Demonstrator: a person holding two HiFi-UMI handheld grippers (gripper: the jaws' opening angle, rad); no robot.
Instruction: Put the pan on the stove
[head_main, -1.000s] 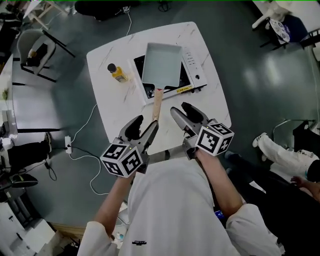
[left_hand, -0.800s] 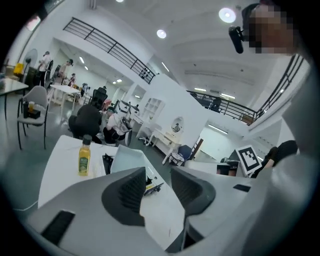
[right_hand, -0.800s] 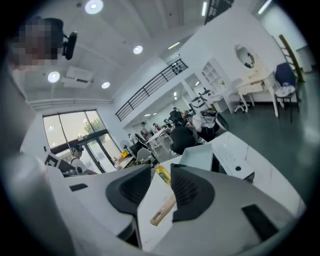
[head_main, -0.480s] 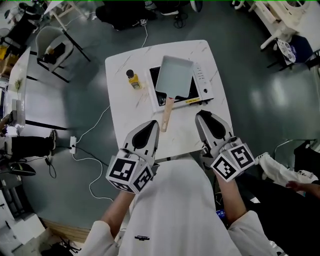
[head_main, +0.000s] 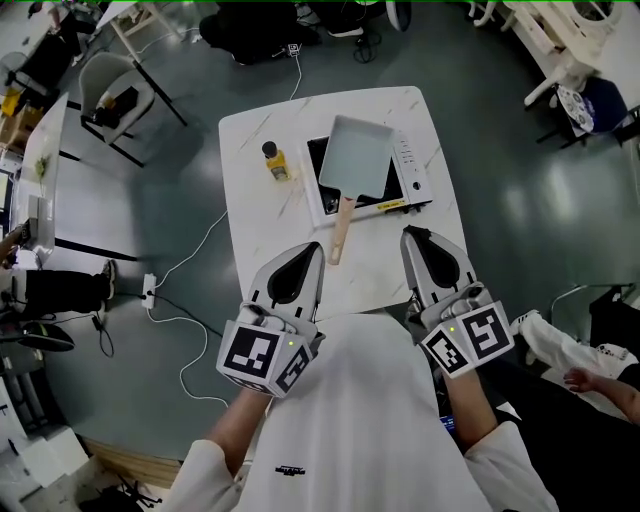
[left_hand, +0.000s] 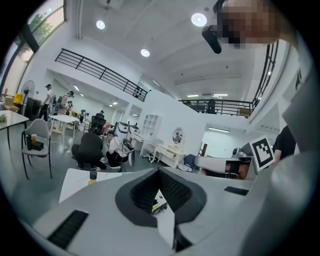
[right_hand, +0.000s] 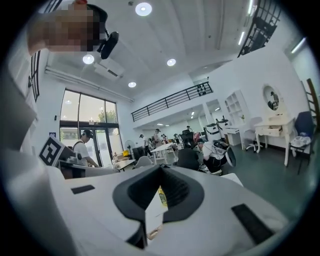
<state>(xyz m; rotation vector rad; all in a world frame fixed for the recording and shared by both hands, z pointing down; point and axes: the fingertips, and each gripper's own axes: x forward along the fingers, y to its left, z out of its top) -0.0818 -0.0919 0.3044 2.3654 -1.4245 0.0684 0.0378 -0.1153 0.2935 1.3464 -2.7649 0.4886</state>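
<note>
Ahead of the left gripper (head_main: 311, 250) and right gripper (head_main: 411, 236), the pan (head_main: 358, 152) lies on the stove (head_main: 412, 168) — handle reaching back between them — with a bottle (head_main: 273, 160) ahead-left, all on the table (head_main: 252, 225).

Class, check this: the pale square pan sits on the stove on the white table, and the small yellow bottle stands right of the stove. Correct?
No. The head view shows the small yellow bottle with a dark cap left of the black-and-white stove, not right. The pale square pan with a wooden handle does sit on the stove, on the white table.
</note>
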